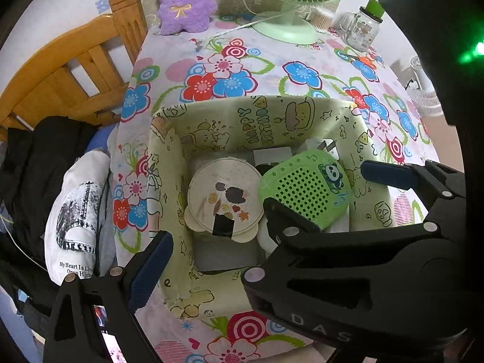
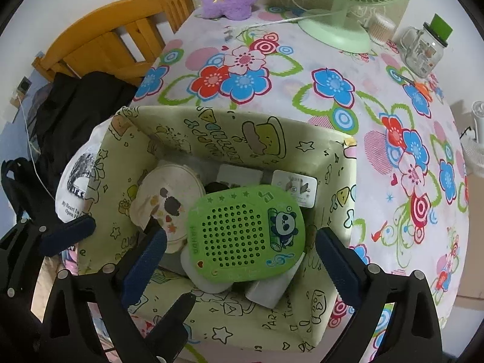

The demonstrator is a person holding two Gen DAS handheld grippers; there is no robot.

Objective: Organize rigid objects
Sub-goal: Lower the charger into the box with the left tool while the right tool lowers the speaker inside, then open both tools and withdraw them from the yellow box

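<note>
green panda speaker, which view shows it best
The right wrist view: the speaker lies whole in the box, grille, panda and notes all clear between the open right gripper's fingers. In the left wrist view the speaker is smaller, its lower edge hidden by the right gripper.
</note>
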